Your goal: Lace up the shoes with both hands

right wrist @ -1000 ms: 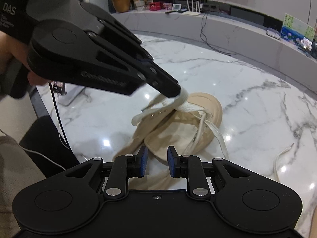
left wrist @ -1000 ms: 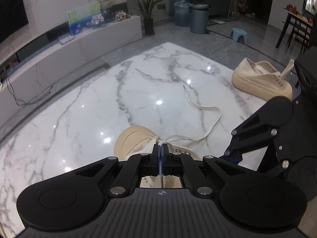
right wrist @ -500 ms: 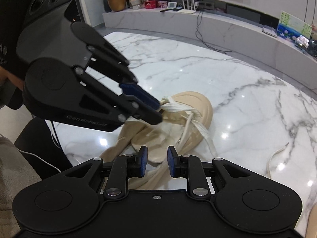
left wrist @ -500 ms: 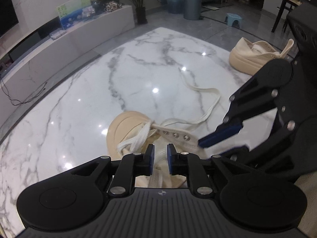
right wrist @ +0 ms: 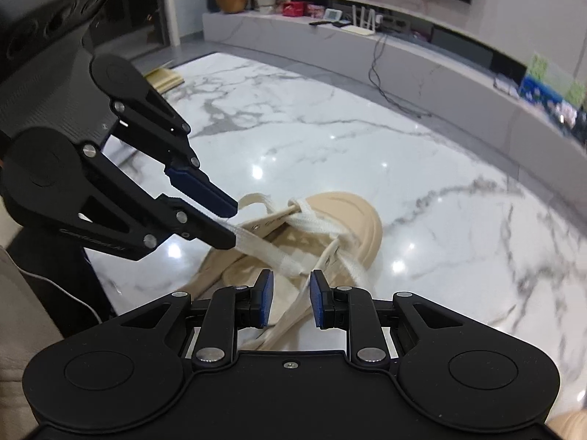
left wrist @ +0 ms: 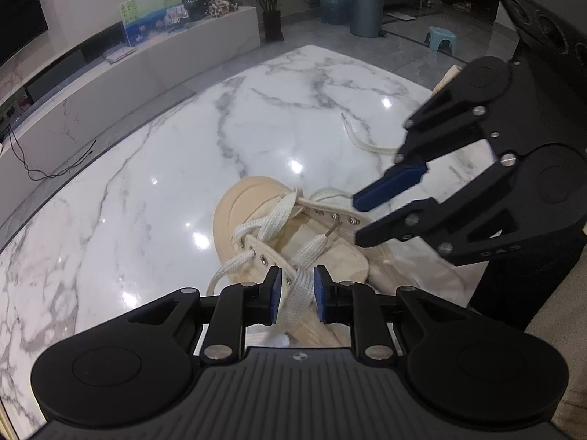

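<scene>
A beige shoe [left wrist: 253, 198] [right wrist: 348, 212] lies on the marble table [left wrist: 146, 183] [right wrist: 367, 139], toe away from me, with a white lace [left wrist: 273, 218] [right wrist: 319, 225] crossed through its front eyelets. My left gripper [left wrist: 298, 295] [right wrist: 231, 222] hovers over the shoe's near side. Its jaws are opening, and a lace strand runs loosely between the pads without being pressed. My right gripper [right wrist: 291, 299] [left wrist: 361, 218] stands open beside the far eyelet row, with nothing clamped. The lace's tip [left wrist: 332, 229] pokes at an eyelet near it.
A second beige shoe [left wrist: 445, 77] peeks out behind my right gripper at the table's far right edge. Another loose lace end [left wrist: 359, 143] trails on the marble. A low media bench [left wrist: 165, 55] and bins [left wrist: 363, 11] stand beyond the table.
My left gripper was shut on the lace above the shoe; it has opened, released the strand and sunk toward the shoe. The right gripper stays open and has rolled slightly.
</scene>
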